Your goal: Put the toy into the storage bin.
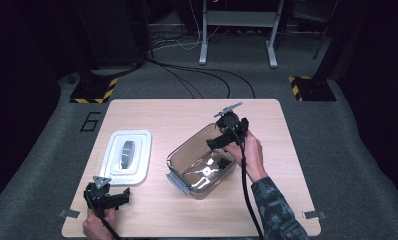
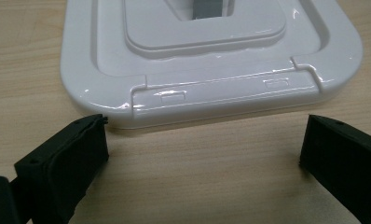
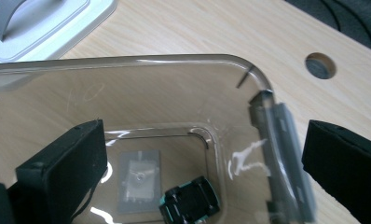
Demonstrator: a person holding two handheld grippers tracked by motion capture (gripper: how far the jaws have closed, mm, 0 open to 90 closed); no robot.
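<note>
While the right tool (image 1: 221,141) hangs over the far rim of the clear plastic box (image 1: 187,152), its jaws stand wide apart and hold nothing. No earlier picture is there to compare. In the right gripper view the two black jaws sit one inside the box and one outside, at about 9 o'clock and 3 o'clock, and one short wall of the box with its grey clip (image 3: 281,154) runs between them without touching the pads.

The clear plastic box sits near the middle of the wooden surface (image 1: 267,115), turned at a slant. At its bottom lies a small toy car (image 3: 189,204), dark with a bit of teal, next to a little grey square (image 3: 138,182).

The white lid (image 1: 128,156) lies flat on the surface at about 9 o'clock from the box, well apart from it. It has a grey handle (image 1: 127,151) in the middle.

The left tool (image 1: 118,199) is low on the surface at about 6 o'clock from the lid, just beside its near edge. In the left gripper view its jaws are wide too, with nothing in them. The lid's near edge (image 2: 221,95) lies just past the tips of the jaws. The left jaw tip looks very close to the lid's corner, but I cannot tell if it touches.

A round hole (image 3: 320,65) shows in the surface beyond the box.
</note>
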